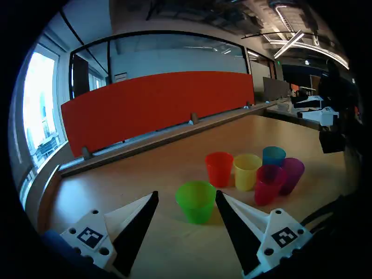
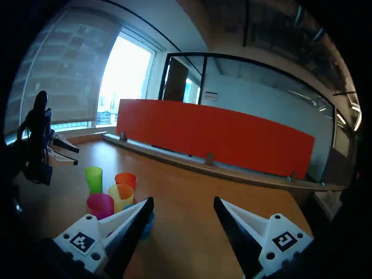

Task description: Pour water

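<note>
Ahead of spread L claw (image 1: 186,192) stands green cup (image 1: 195,202).

Yellow cup (image 2: 122,195) as landmark. Orange cup (image 2: 125,179) just behind it, green cup (image 2: 93,178) behind-left, pink cup (image 2: 100,204) just front-left, blue cup (image 2: 148,227) in front, half hidden by 1 finger (image 2: 130,230). Right gripper (image 2: 182,200) to its right, jaws spread wide over wooden table (image 2: 195,186). Left gripper (image 2: 63,153) well left; red partition (image 2: 214,137) well behind.

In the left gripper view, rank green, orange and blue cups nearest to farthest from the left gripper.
1. Green cup, centre, right in front.
2. Orange cup, behind it, slightly right.
3. Blue cup, rear right of the cluster.
</note>
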### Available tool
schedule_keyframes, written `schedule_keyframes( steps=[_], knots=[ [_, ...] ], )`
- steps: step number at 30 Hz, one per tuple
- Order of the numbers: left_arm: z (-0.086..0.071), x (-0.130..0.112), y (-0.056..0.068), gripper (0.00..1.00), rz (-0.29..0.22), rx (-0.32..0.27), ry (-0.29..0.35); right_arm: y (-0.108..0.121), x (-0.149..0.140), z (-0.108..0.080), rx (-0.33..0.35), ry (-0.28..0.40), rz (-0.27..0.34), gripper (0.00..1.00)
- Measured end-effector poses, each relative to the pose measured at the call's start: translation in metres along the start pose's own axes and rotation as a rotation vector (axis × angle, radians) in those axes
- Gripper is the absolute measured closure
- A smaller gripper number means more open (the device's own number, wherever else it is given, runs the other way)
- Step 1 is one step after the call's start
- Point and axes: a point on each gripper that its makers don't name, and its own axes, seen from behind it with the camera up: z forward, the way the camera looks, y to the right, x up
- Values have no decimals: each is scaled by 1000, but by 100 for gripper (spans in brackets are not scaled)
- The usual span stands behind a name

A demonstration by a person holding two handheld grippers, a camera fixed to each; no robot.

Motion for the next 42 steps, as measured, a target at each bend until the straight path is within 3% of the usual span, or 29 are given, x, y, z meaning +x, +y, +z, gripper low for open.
schedule_keyframes(
  steps=[8,15,20,42],
  knots=[
    [14,-4,3,9,61,-32,-58,-5,-1,6,37,-31,-30,0],
    [24,-15,19,9,101,-99,-115,-8,-2,14,64,-43,-39,0],
    [30,-22,26,9,101,-136,-146,-9,-4,19,73,-47,-42,0],
    [53,-46,14,9,126,-154,-262,-6,-12,38,97,-66,-59,0]
  ],
)
